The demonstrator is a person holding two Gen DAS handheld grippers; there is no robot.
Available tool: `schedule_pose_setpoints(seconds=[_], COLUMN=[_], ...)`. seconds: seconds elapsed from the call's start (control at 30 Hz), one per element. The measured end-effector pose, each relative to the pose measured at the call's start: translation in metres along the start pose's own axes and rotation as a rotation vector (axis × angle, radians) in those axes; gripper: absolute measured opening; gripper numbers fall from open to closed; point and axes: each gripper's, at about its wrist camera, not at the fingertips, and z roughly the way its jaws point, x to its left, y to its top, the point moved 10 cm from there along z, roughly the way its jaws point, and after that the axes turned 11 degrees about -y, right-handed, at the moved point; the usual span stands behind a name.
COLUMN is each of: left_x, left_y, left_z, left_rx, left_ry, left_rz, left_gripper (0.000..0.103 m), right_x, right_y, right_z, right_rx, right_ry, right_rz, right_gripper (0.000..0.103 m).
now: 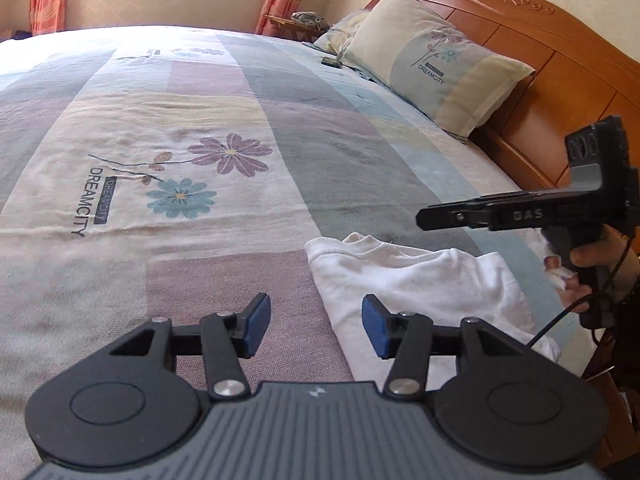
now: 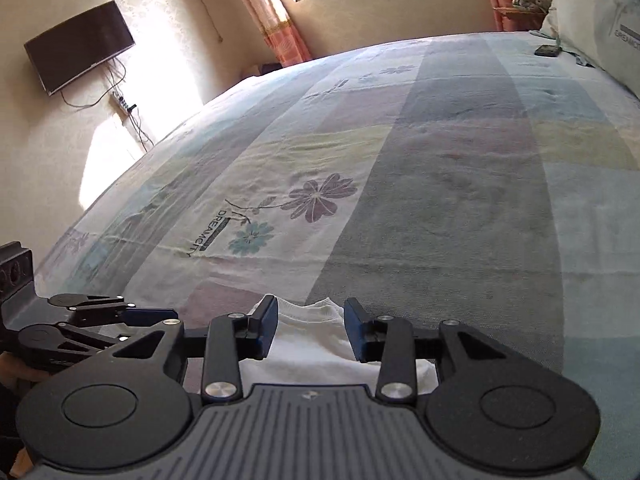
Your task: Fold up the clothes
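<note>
A folded white cotton shirt point(image 1: 420, 280) lies on the big bed with the pastel patchwork flower sheet point(image 1: 200, 120), near its front edge. The left gripper point(image 1: 316, 326) hangs above the sheet beside the shirt, jaws apart, holding nothing. The right gripper point(image 2: 310, 330) hangs over the shirt, jaws apart and empty too.

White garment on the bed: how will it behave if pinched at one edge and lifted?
The white garment is probably floppy: it lies creased and bunched on the bedspread. Likely light, thin knit. Folded layers may separate and drape.
</note>
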Motion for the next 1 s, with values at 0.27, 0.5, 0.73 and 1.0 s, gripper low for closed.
schedule_pose_setpoints(seconds=[0.27,0.5,0.73,1.0], left_x=[0.027,0.011,-0.021,-0.091], left_y=[-0.018,-0.006,0.007,-0.014], left_z=[-0.028,-0.015,-0.004,0.032], left_rx=[-0.021,-0.013,0.014,0.146], left_ry=[0.049,0.0,-0.06,-0.215], left_rz=[-0.056,-0.012,0.085,0.224], left_gripper=[0.056,0.057,0.063,0.063], right_x=[0.018,0.015,0.006,0.011], right_y=[-0.032,-0.012,-0.024,-0.125], right_z=[0.066,0.07,-0.027,-0.075], right_rx=[0.144,0.122,0.038,0.127], right_ry=[-0.101,-0.1,-0.082,-0.098], right_rz=[-0.267,-0.187,-0.135,-0.159], right_gripper=[0.021,0.018,0.033,0.047])
